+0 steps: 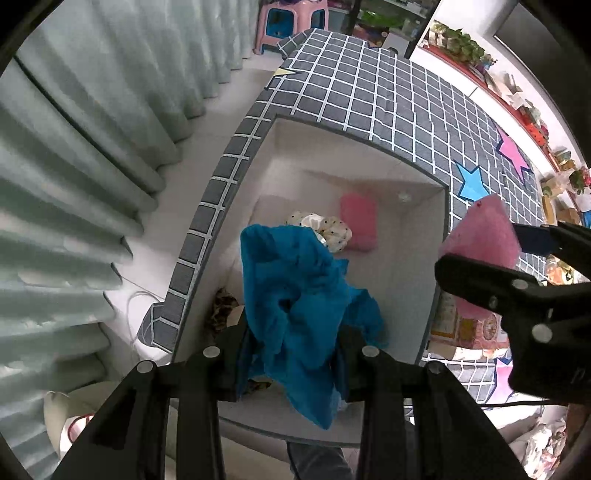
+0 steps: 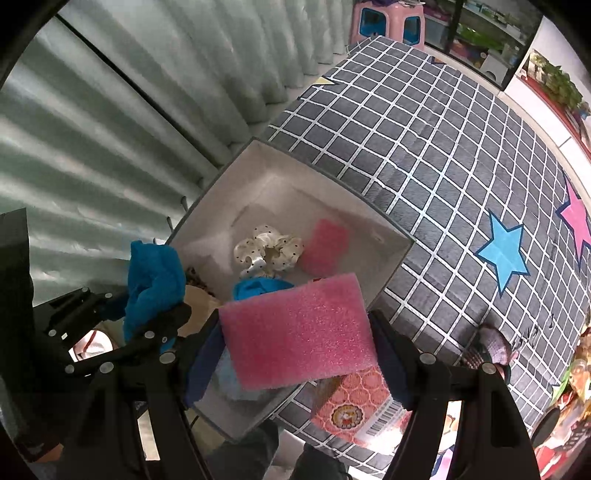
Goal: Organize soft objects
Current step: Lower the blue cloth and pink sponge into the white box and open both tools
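Note:
My left gripper (image 1: 291, 354) is shut on a crumpled blue cloth (image 1: 303, 306) and holds it over the open white box (image 1: 436, 280). The cloth also shows at the left of the right wrist view (image 2: 155, 284). My right gripper (image 2: 299, 354) is shut on a pink foam sheet (image 2: 299, 332) above the box's near right corner (image 2: 388, 269); it shows at the right of the left wrist view (image 1: 484, 236). Inside the box lie a white polka-dot scrunchie (image 2: 269, 247), a smaller pink foam piece (image 2: 325, 243) and a leopard-print item (image 1: 221, 306).
The box rests on a grey grid-patterned bed cover (image 2: 424, 147) with blue (image 2: 506, 251) and pink stars. Pale green curtains (image 1: 74, 166) hang to the left. A red patterned packet (image 2: 354, 406) lies beside the box. A pink stool (image 1: 288, 22) stands beyond the bed.

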### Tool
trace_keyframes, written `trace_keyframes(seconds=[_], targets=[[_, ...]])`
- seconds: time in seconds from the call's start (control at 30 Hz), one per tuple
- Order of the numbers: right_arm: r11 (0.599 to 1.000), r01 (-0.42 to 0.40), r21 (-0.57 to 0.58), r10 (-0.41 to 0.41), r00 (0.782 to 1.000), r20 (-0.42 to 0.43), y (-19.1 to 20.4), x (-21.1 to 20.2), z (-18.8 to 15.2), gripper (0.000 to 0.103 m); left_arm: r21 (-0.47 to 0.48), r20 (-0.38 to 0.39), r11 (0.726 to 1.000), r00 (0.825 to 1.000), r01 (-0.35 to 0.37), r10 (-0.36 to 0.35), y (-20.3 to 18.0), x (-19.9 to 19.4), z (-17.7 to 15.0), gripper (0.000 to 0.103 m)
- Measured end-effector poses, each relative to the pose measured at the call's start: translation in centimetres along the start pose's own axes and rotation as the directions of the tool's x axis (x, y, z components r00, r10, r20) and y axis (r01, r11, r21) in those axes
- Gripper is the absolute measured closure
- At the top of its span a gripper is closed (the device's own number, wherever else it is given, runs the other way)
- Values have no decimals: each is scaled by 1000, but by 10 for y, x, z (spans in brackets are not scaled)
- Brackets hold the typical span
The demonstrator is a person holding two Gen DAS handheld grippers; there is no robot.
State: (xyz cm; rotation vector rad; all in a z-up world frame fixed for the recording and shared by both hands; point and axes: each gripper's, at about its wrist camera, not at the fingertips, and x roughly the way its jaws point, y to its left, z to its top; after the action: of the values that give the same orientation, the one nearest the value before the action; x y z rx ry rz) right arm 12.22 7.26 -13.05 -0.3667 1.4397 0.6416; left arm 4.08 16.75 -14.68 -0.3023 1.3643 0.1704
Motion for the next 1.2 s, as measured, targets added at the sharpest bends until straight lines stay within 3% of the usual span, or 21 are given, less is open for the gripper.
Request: trace_keyframes(seconds=[0.87, 1.1, 1.17, 1.2], targets=[[1000, 2, -2, -2, 998, -58, -7, 32, 16, 26, -33, -77, 999, 997, 13, -15, -7, 36, 10, 63], [1000, 0, -4, -1, 997, -72, -8, 38, 15, 26, -31, -70, 999, 997, 9, -11, -9, 37, 11, 56], [1000, -7, -10, 7, 997, -75, -7, 40, 15, 25, -38, -70, 999, 997, 12, -15, -7, 38, 11, 50], [1000, -11, -16, 10, 997, -76, -6, 40, 15, 24, -43, -69, 999, 997, 12, -15, -7, 38, 11, 42]])
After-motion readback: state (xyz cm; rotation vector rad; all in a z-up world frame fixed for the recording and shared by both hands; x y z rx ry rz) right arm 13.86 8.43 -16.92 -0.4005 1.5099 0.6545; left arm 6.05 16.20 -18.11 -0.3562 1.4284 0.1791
